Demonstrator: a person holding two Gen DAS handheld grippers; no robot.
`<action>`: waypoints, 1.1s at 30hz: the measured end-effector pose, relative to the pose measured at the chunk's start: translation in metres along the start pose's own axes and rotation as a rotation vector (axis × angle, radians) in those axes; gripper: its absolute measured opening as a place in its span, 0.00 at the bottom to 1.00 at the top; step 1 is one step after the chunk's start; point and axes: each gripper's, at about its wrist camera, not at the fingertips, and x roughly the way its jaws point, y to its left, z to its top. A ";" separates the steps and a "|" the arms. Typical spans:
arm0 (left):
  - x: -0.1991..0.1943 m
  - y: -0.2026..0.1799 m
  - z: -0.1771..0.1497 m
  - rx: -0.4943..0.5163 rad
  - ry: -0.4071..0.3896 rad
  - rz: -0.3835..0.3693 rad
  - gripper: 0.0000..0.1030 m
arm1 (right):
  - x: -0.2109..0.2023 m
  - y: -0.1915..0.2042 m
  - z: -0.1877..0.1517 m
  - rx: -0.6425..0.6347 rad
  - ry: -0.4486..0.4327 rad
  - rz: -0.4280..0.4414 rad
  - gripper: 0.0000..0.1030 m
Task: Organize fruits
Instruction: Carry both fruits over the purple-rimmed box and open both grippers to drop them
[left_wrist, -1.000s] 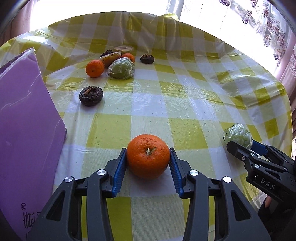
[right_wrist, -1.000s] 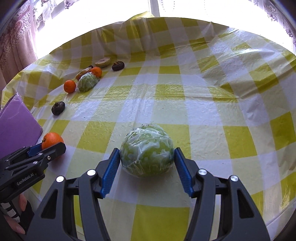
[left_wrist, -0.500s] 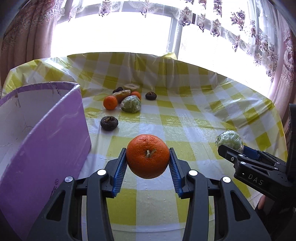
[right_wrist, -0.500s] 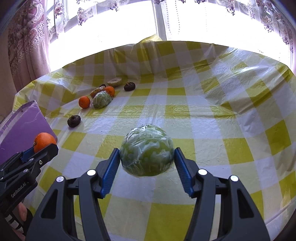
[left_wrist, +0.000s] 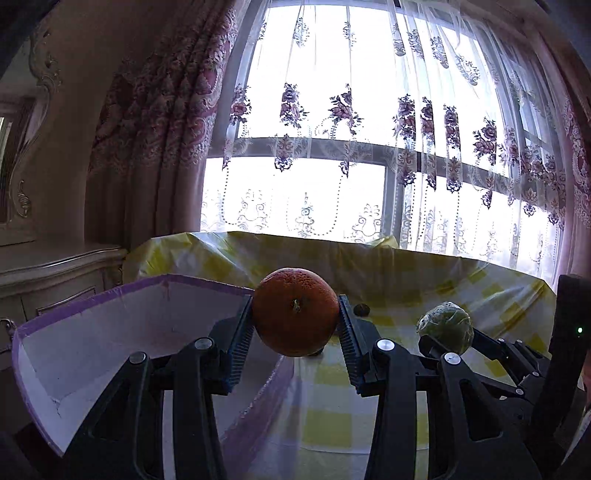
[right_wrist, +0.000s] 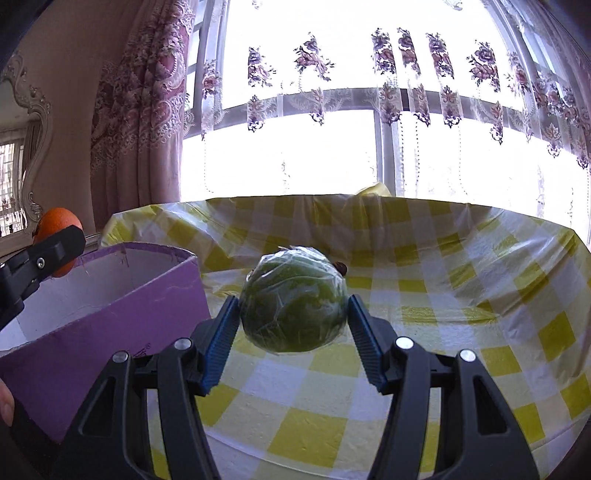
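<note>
My left gripper (left_wrist: 295, 317) is shut on an orange (left_wrist: 295, 312) and holds it in the air by the right rim of the purple box (left_wrist: 92, 332), whose white inside shows below. My right gripper (right_wrist: 293, 310) is shut on a green fruit wrapped in clear film (right_wrist: 293, 299), lifted above the yellow checked table (right_wrist: 424, 295), just right of the purple box (right_wrist: 110, 306). In the right wrist view the orange (right_wrist: 59, 225) and the left gripper's fingers (right_wrist: 55, 251) hang over the box's opening at far left. The wrapped green fruit (left_wrist: 445, 326) shows to the right in the left wrist view.
A dark fruit (left_wrist: 361, 309) lies on the table behind the left fingers; the other fruits are hidden. A window with lace curtains (right_wrist: 369, 110) stands behind the table. A cream cabinet (left_wrist: 55, 280) is at the left. A fingertip (right_wrist: 5, 406) shows at the left edge.
Both grippers have risen off the table with their fruits and tilted up to near level. The left one moved over toward the purple box's opening; the right one came up beside the box.
</note>
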 end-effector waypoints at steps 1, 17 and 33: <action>-0.007 0.010 0.003 -0.014 -0.018 0.031 0.41 | -0.002 0.010 0.003 -0.015 -0.018 0.010 0.59; 0.018 0.114 -0.007 -0.074 0.228 0.319 0.40 | 0.065 0.175 0.031 -0.316 0.236 0.285 0.59; 0.065 0.137 -0.029 -0.115 0.760 0.274 0.51 | 0.096 0.208 0.002 -0.538 0.474 0.240 0.76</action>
